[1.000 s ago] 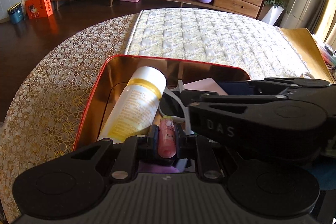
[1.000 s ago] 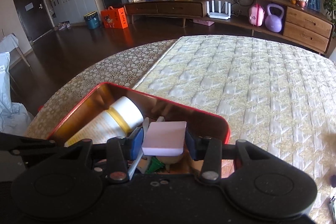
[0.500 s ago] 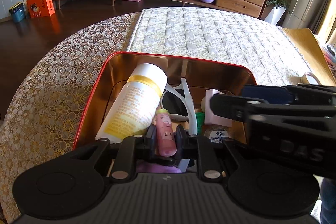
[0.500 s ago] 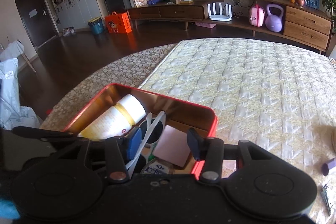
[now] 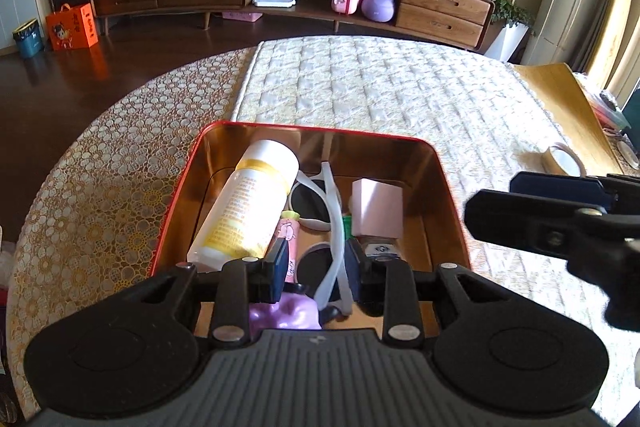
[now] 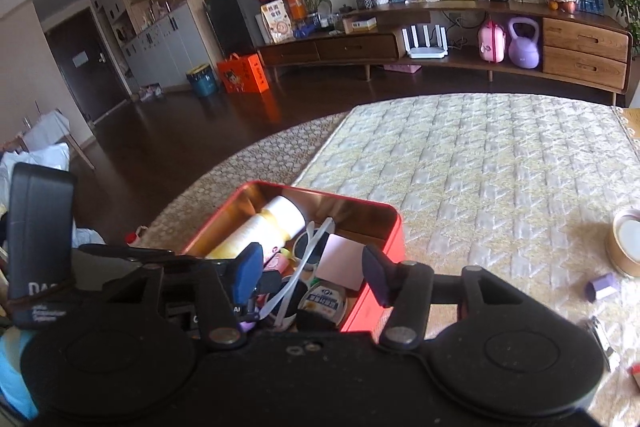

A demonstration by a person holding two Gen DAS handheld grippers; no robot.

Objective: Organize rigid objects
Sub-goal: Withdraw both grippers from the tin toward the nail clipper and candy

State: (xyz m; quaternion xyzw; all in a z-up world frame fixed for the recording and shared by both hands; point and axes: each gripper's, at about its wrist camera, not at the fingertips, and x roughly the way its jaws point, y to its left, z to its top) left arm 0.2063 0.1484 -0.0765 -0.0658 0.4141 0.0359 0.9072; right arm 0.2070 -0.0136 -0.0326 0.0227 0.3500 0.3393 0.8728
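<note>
A red tin (image 5: 312,126) with a gold inside holds a white and yellow bottle (image 5: 248,207), white sunglasses (image 5: 320,195), a pink block (image 5: 378,205), a pink tube (image 5: 289,233) and a round label tin (image 6: 324,301). My left gripper (image 5: 316,259) hovers over the tin's near end. Its jaws are opening, with the tube lying loose by the left finger and a sunglasses arm below the gap. My right gripper (image 6: 312,267) hangs above the tin's near right corner (image 6: 394,227). Its jaws are opening with nothing gripped, and the pink block (image 6: 342,261) lies below them.
On the quilted cloth to the right lie a tape roll (image 6: 626,243), a small purple block (image 6: 602,287) and a metal clipper (image 6: 600,339). A purple item (image 5: 286,311) sits at the tin's near end. The table edge drops to dark floor on the left.
The left gripper let go of the pink tube, which now lies in the tin, and lifted. The right gripper released the pink block into the tin and drew back up and to the right.
</note>
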